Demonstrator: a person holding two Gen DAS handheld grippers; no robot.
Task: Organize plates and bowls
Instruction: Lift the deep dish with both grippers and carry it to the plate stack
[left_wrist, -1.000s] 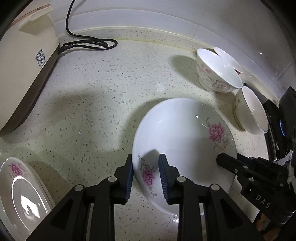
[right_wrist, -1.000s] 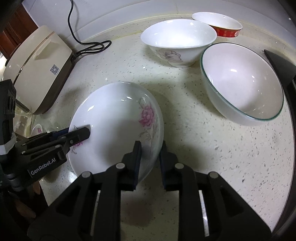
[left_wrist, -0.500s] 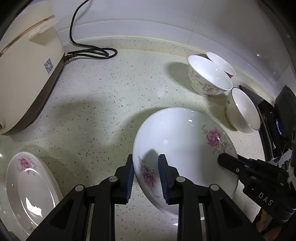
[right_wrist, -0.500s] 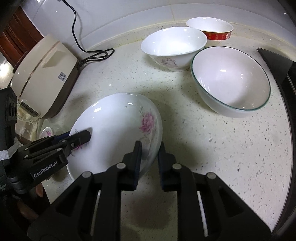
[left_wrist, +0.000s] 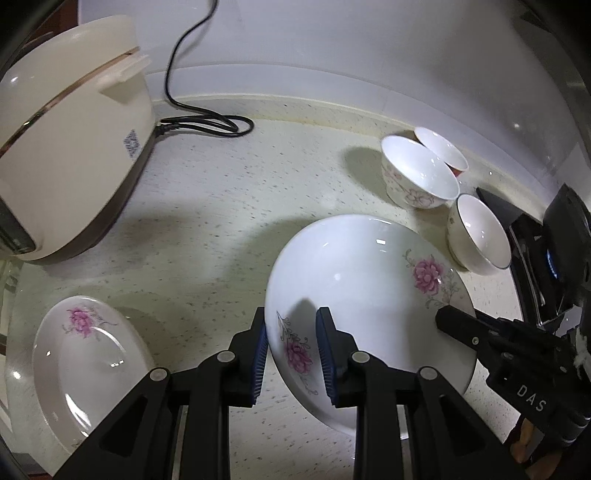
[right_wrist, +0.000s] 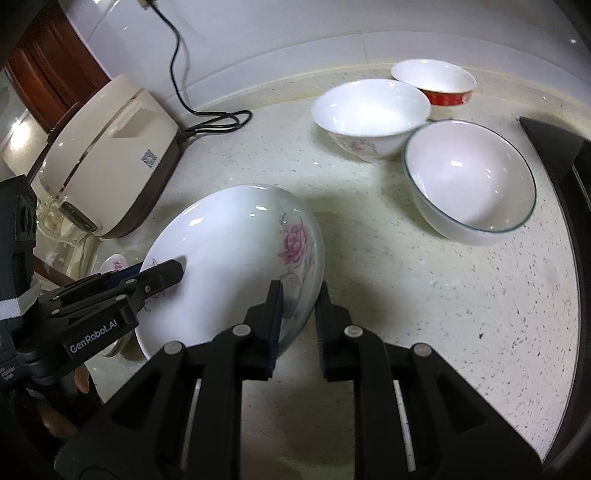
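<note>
A white deep plate with pink flowers (left_wrist: 365, 280) is held above the speckled counter by both grippers. My left gripper (left_wrist: 291, 347) is shut on its near-left rim; it shows at the left of the right wrist view (right_wrist: 162, 273). My right gripper (right_wrist: 299, 306) is shut on the opposite rim of the plate (right_wrist: 229, 258); it shows at the right of the left wrist view (left_wrist: 454, 321). A second flowered plate (left_wrist: 85, 358) lies on the counter at the lower left. Three bowls stand at the back right: a flowered white one (right_wrist: 369, 114), a red-sided one (right_wrist: 436, 81), a green-rimmed one (right_wrist: 469, 181).
A cream rice cooker (left_wrist: 62, 140) with a black cord (left_wrist: 207, 122) stands at the left by the wall. A black stove edge (right_wrist: 569, 173) borders the counter at the right. The white wall (left_wrist: 332, 55) closes the back.
Both grippers have lifted the flowered plate higher and drawn back from the counter. The bowls look smaller and the second plate at the lower left shows more fully.
</note>
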